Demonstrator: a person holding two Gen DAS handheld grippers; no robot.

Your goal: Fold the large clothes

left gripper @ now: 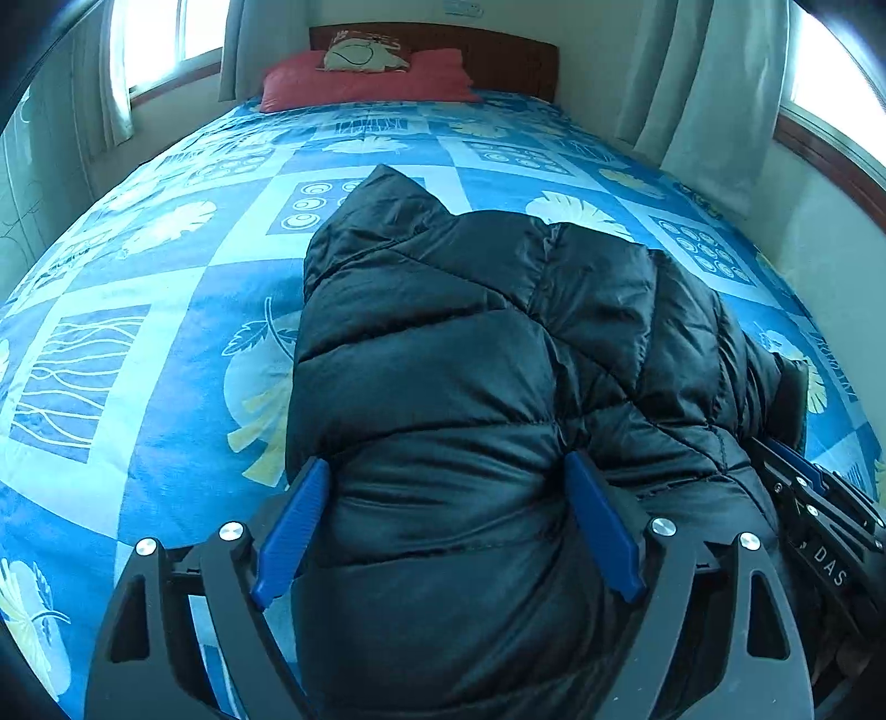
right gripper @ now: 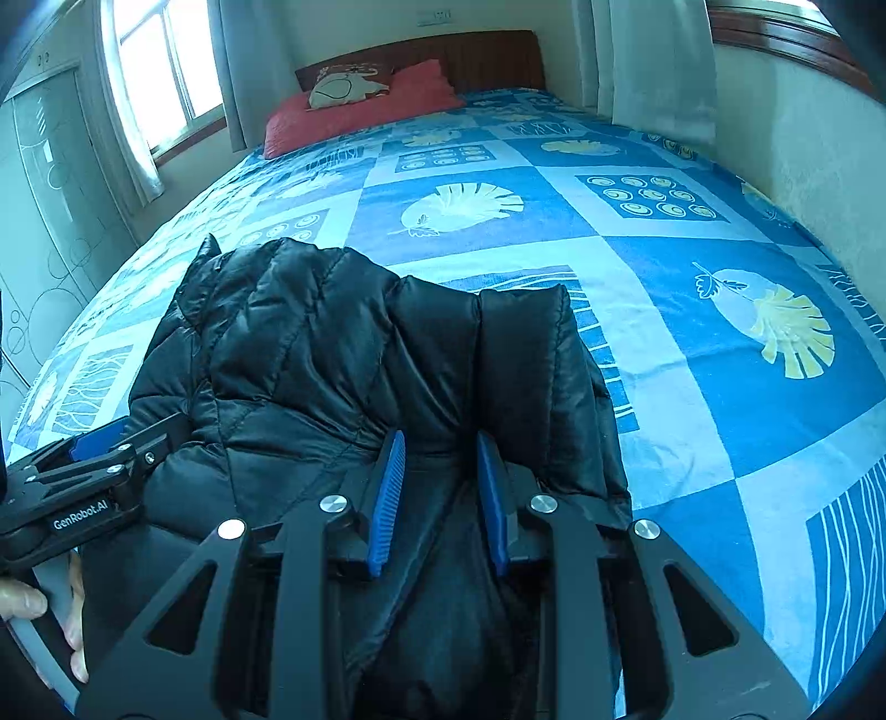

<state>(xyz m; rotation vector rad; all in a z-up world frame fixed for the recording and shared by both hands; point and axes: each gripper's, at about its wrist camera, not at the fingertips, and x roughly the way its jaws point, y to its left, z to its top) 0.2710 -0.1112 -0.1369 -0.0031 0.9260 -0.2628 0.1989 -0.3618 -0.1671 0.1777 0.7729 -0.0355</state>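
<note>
Jacket point(left gripper: 470, 360) on bed point(left gripper: 166, 332): left fingers point(left gripper: 293, 520) spread, right fingers point(right gripper: 387, 498) pinching it.

**Bed with patchwork cover, jacket and pillows on it**

Bed point(left gripper: 166, 343) fills both views, covered by a blue and pale-blue patchwork bedspread point(right gripper: 692, 343) printed with leaves, rings and wavy lines. A black quilted puffer jacket point(left gripper: 443, 360) lies bunched on the near part of the bedspread, hood end pointing toward the headboard point(left gripper: 498, 50). At the far end a red pillow point(left gripper: 365, 83) rests on the cover against the brown wooden headboard, with a small cream cushion point(left gripper: 362, 55) on top of it.
</note>
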